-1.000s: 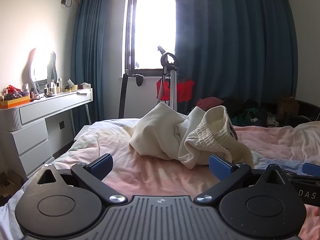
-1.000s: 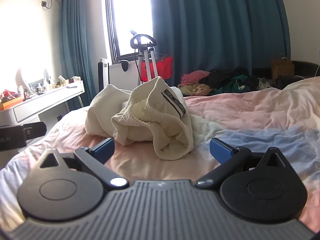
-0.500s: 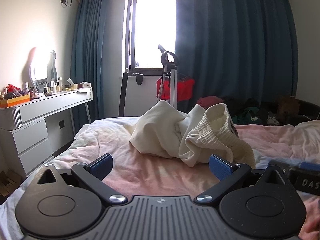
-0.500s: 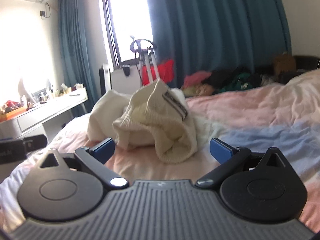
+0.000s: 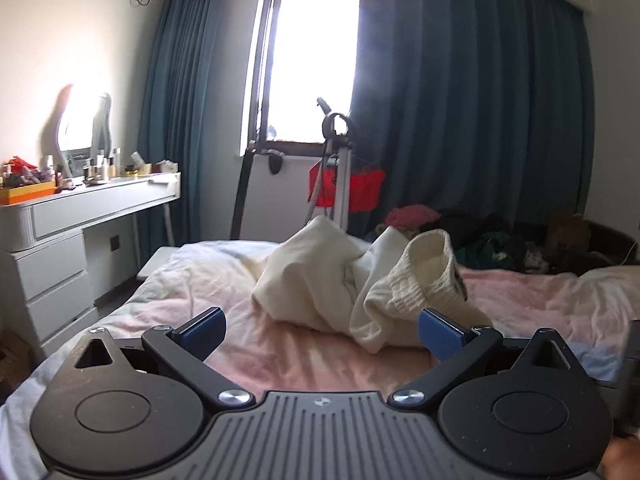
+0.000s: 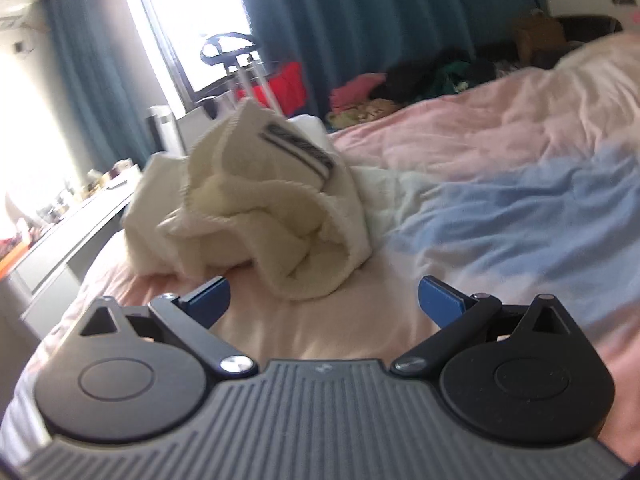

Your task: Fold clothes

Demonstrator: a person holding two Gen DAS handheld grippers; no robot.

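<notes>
Since a second ago my right gripper (image 6: 323, 298) has tilted and closed in on the cream garment (image 6: 256, 216), while my left gripper (image 5: 320, 330) has barely shifted. From the left wrist, its jaws stand apart and empty; the garment (image 5: 360, 280) lies crumpled on the pink bedsheet (image 5: 280, 360). From the right wrist, jaws apart too; the woven label (image 6: 298, 148) is too blurred to read.

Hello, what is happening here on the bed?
A person holds a gripper in each hand over the bed, facing a crumpled cream garment meant for folding. The left gripper and the right gripper are both open and empty. Neither touches the garment yet, so no folding has begun.
</notes>
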